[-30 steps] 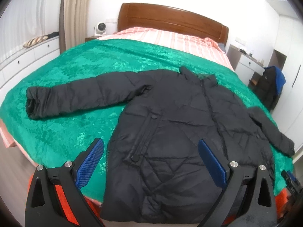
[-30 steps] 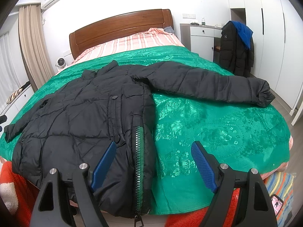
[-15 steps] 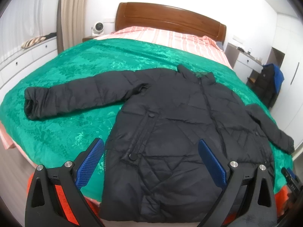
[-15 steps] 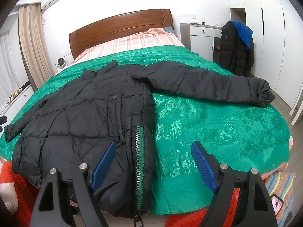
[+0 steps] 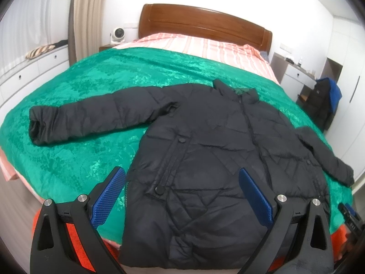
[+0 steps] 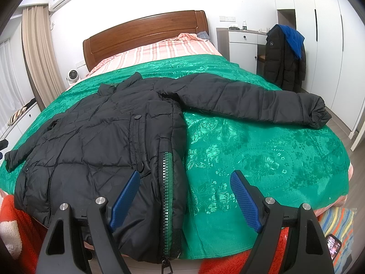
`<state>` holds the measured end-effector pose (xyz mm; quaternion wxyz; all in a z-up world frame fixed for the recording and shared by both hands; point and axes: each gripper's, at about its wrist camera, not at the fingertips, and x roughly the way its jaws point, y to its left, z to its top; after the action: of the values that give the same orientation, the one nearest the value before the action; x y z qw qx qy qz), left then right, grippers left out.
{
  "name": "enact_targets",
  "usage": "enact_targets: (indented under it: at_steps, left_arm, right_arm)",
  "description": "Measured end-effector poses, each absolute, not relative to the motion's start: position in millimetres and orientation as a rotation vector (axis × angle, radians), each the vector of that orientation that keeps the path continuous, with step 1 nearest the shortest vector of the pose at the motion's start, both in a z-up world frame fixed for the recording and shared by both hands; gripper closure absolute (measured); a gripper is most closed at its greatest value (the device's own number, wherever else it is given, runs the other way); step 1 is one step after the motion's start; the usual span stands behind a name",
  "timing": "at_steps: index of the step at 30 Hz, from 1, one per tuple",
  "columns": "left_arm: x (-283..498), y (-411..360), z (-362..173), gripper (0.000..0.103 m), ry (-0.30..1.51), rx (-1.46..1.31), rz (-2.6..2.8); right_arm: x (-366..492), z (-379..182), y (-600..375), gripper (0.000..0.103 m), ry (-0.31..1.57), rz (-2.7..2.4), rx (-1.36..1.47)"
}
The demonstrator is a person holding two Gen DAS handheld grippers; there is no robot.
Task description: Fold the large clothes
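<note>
A black puffer jacket [image 5: 205, 150] lies flat, front up, on the green bedspread [image 5: 95, 84], collar toward the headboard and both sleeves spread out. It also shows in the right wrist view [image 6: 109, 141], with a green-edged side zipper [image 6: 167, 182] at its hem. My left gripper [image 5: 182, 182] is open and empty, hovering above the jacket's lower left hem. My right gripper [image 6: 184, 187] is open and empty above the jacket's lower right hem by the zipper. One sleeve [image 5: 91, 118] reaches left, the other sleeve [image 6: 251, 100] reaches right.
The bed has a wooden headboard [image 5: 205, 27] and striped pink bedding [image 6: 164, 50]. White drawers [image 5: 27, 73] line the left wall. A dark coat with a blue garment [image 6: 285, 54] hangs by the white wardrobe at right. A phone [image 6: 333, 248] lies on a striped rug.
The left wrist view has shifted slightly, the jacket sitting a little lower and more to the left in frame. The right gripper's view is unchanged. Both grippers stay open.
</note>
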<state>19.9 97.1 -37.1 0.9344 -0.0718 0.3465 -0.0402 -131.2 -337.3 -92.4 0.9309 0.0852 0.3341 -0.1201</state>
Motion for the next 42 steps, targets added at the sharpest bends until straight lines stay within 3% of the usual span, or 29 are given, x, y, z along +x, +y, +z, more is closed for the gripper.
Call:
enact_targets:
  at_steps: [42]
  left_arm:
    - [20.8, 98.0, -39.0, 0.003, 0.721, -0.151, -0.087]
  right_arm:
    - [-130.3, -96.7, -338.0, 0.022, 0.696, -0.248, 0.186]
